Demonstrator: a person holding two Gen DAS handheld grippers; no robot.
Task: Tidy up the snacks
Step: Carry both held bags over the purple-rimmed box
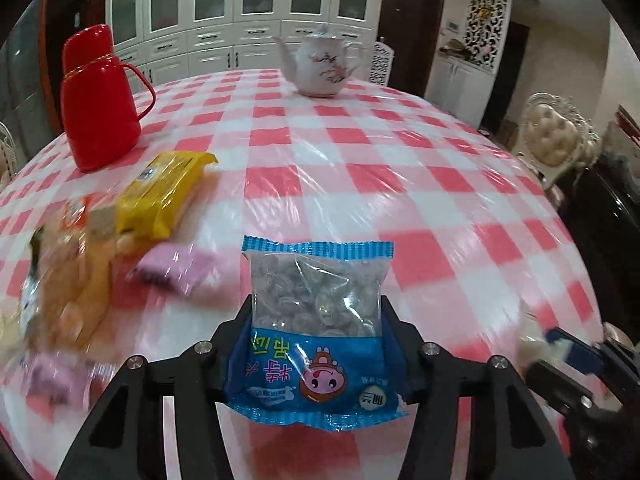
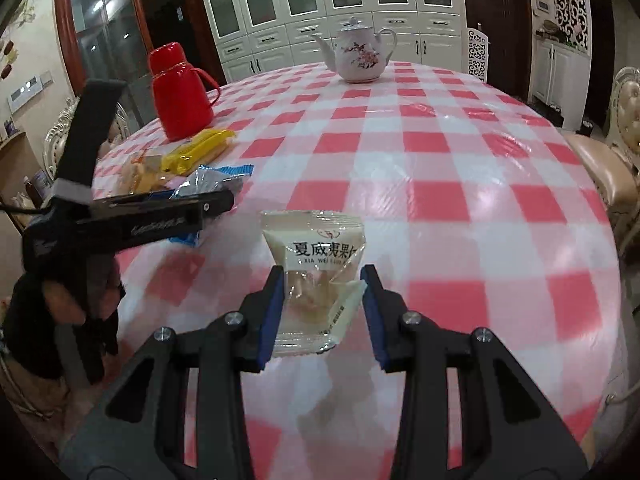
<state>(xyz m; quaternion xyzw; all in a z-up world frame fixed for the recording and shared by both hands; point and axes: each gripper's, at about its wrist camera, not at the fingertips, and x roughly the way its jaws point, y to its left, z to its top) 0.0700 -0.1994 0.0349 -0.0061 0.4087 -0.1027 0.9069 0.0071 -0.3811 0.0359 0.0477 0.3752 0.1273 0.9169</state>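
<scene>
My left gripper (image 1: 318,312) is shut on a blue snack bag with a clear window (image 1: 316,320) and holds it above the checked table. It also shows in the right wrist view (image 2: 212,184), held by the left gripper (image 2: 224,200). My right gripper (image 2: 322,280) is shut on a small clear-and-white snack pack (image 2: 316,256). A pile of snacks lies at the left: a yellow pack (image 1: 164,196), a pink pack (image 1: 176,268) and orange bags (image 1: 76,280).
A red thermos jug (image 1: 100,96) stands at the far left of the red-and-white checked table (image 1: 400,184). A white teapot (image 1: 320,64) stands at the far edge. Chairs stand to the right of the table (image 2: 616,160).
</scene>
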